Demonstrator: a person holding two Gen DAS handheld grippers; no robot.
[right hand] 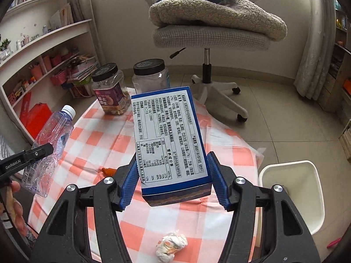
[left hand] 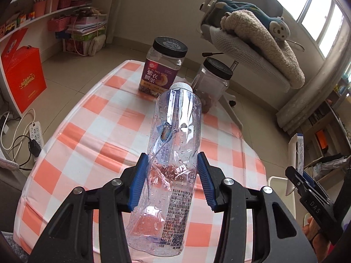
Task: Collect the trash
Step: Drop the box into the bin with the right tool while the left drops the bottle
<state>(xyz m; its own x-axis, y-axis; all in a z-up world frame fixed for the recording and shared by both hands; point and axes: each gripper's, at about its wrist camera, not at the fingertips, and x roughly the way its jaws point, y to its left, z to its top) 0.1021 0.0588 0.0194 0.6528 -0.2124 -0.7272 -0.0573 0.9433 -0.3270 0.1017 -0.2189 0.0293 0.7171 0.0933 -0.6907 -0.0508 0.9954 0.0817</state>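
Two jars stand side by side at the far edge of the bench, an office chair behind them; a crumpled wad lies near the front, a bin off the bench's right side, shelves to the left

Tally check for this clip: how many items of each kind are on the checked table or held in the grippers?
Black-lidded plastic jars: 2, one labelled, one clear
Crushed plastic bottle: 1, in the left hand-held gripper
Blue box: 1, in the right hand-held gripper
Crumpled wad: 1
Small orange scrap: 1
Total: 6
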